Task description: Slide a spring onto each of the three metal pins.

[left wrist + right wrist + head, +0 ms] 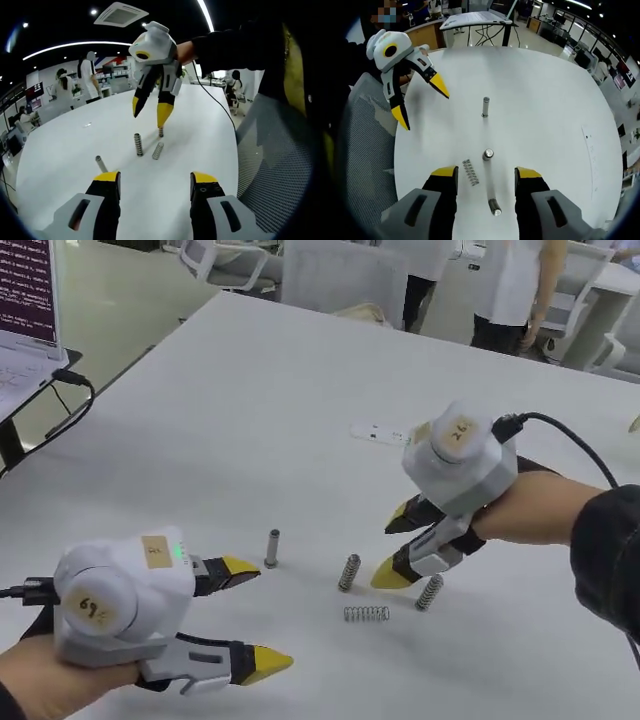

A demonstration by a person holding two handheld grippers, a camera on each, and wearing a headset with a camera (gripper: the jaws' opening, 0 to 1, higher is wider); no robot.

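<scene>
Right gripper (384, 556), jaws apart, hovers nearest the loose spring (470, 171), lying flat just beneath, long axis crosswise to its closing line.

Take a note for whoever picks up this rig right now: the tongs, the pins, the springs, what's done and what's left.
Left tongs: open, empty, beside the bare pin, which stands upright.
Right tongs: open, empty, hovering by the two sprung pins.
Done: springs look seated on the first sprung pin and the second sprung pin.
Left: the loose spring lies flat on the table between them. Pick it up and slide it onto the bare pin.
</scene>
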